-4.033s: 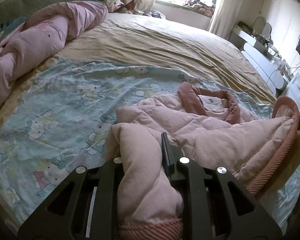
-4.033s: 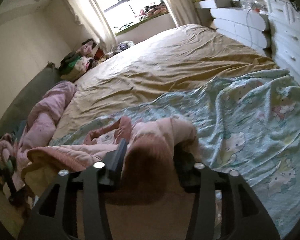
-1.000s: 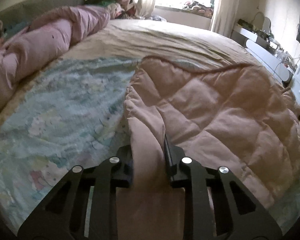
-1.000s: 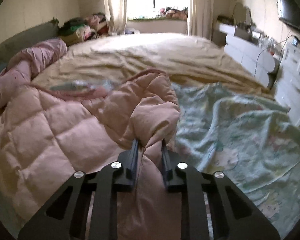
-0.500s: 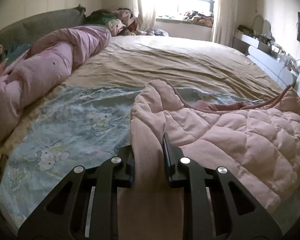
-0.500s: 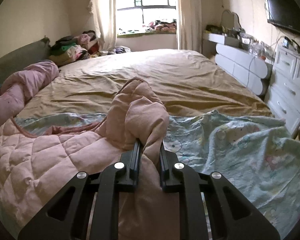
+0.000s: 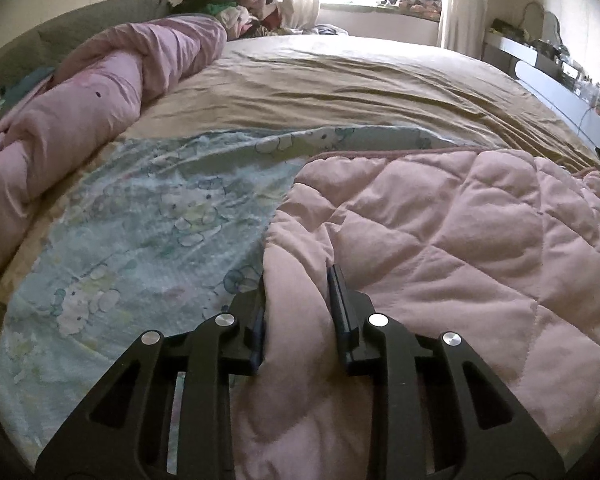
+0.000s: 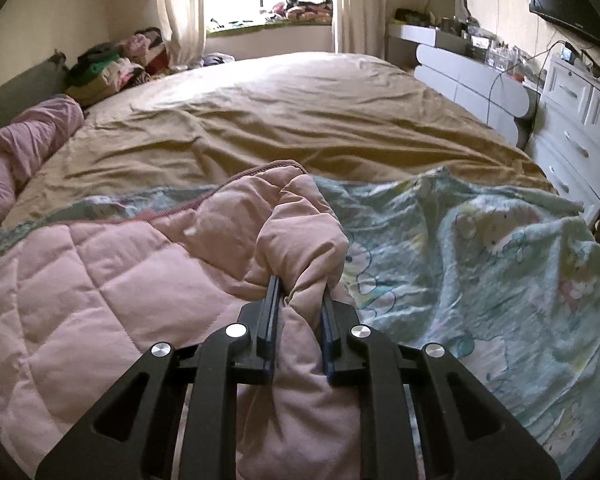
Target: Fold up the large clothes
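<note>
A pink quilted jacket lies spread, back side up, over a pale blue cartoon-print blanket on the bed. My left gripper holds a fold at the jacket's left edge; its jaws are opening, and the fabric still fills the gap and touches both pads. In the right wrist view the jacket stretches off to the left. My right gripper is shut on a bunched fold at its right edge, just above the blanket.
A tan sheet covers the far bed. A rolled pink duvet lies along the left side. Piled clothes sit at the far left corner. White drawers stand close on the right.
Both grippers have come down toward the bed with the jacket. The jacket now lies flatter, its far hem straight across the blanket. The left jaws stand slightly wider.
</note>
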